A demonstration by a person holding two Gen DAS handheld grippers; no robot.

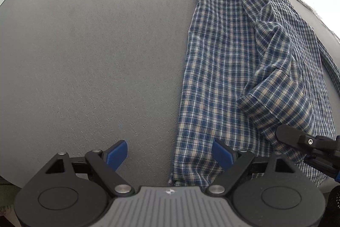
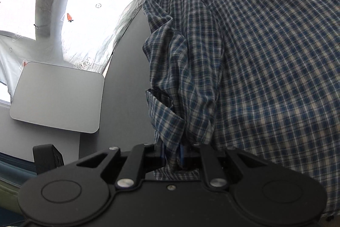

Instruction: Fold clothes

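Grey table (image 1: 85, 46) filling most of the left wrist view, bare from nine o'clock through the centre. Across its three o'clock half, plaid shirt (image 1: 223, 67), blue, navy and cream check, laid lengthwise from twelve o'clock down to five o'clock, its straight edge running along the middle of the view. On top of the shirt, a folded sleeve with its cuff (image 1: 276, 95) lying at about four o'clock.

In the right wrist view, the same shirt (image 2: 276, 78) spread from one to five o'clock, with a bunched sleeve hanging down the centre toward six. Pale rounded grey panel (image 2: 57, 97) at nine o'clock, lying flat beside the dark tabletop. White printed cloth (image 2: 95, 14) with small carrot motifs, brightly lit, at eleven o'clock.

Left gripper (image 1: 170, 154) at six o'clock, blue pads spread wide, nothing between them but tabletop and the shirt's edge; one pad over bare table, the other over fabric; contact not clear.

Right gripper (image 2: 172, 152) at six o'clock, nearly closed, clamped on a gathered fold of the sleeve. Also seen as a black finger (image 1: 297, 137) at four o'clock in the left view.
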